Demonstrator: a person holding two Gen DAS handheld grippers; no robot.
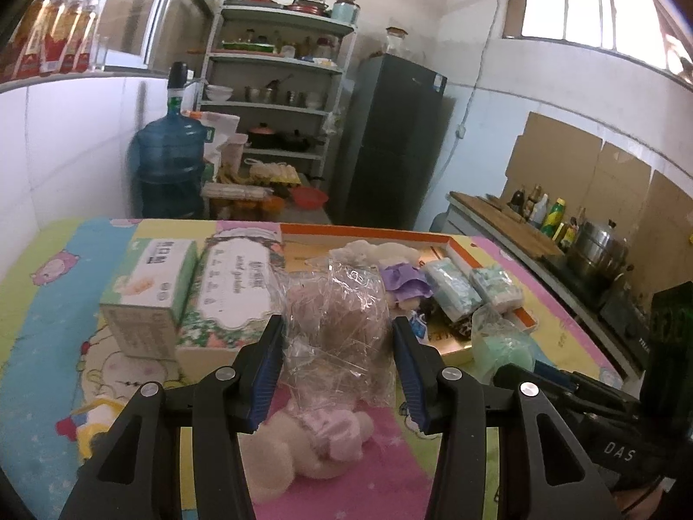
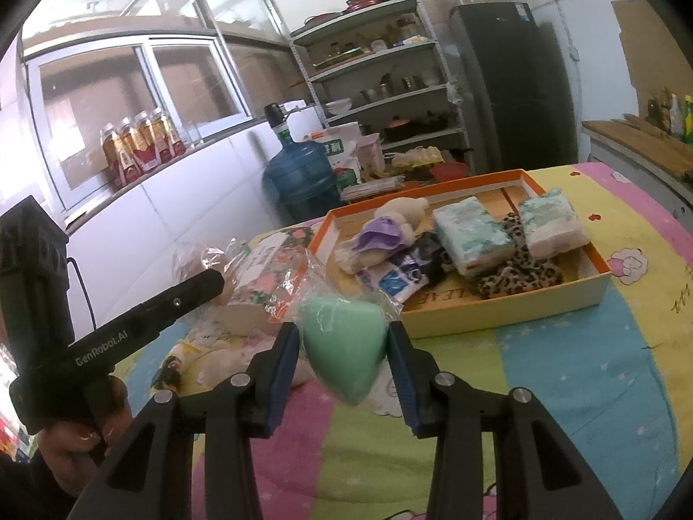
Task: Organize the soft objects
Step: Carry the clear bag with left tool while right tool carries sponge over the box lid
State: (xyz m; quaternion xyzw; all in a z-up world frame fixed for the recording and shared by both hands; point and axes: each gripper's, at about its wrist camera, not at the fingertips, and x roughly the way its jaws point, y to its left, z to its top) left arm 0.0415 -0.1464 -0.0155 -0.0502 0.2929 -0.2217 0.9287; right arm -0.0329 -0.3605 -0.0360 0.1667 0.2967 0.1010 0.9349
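Left wrist view: the left gripper [image 1: 338,338] has its two blue-padded fingers [image 1: 270,372] spread fairly wide, gripping a crinkled clear plastic bag [image 1: 342,316] with something brownish inside. The bag fills the gap from pad to pad. Below it, at 6 o'clock, a cream plush toy [image 1: 312,446] with pink trim lies on the patterned cloth [image 1: 52,303] covering the table. At 10 o'clock from the fingertips stand a small white and green box [image 1: 147,294] and, just beside it, a floral box [image 1: 236,290]. At 1 o'clock sits the orange-rimmed tray [image 1: 368,231], holding a purple soft item [image 1: 405,279] and two wrapped tissue packs [image 1: 452,290]. At 3 o'clock the other gripper shows, with a green shape in plastic.

Right wrist view: the right gripper [image 2: 344,346] has its fingers [image 2: 283,372] partly closed on a mint-green foam heart [image 2: 346,346] wrapped in clear film; both pads press its sides. At 1 o'clock the tray [image 2: 502,316] sits near, holding a white plush [image 2: 403,208], the purple item, dark and blue packets [image 2: 398,277], the tissue packs [image 2: 470,234], and a leopard-print fabric piece [image 2: 519,273]. At 9 o'clock a hand [image 2: 78,437] holds the left gripper's black handle.

Behind the table, at 12 o'clock, stand a blue water jug [image 2: 301,177], a metal shelf rack [image 2: 381,69] and a dark fridge [image 2: 515,82].
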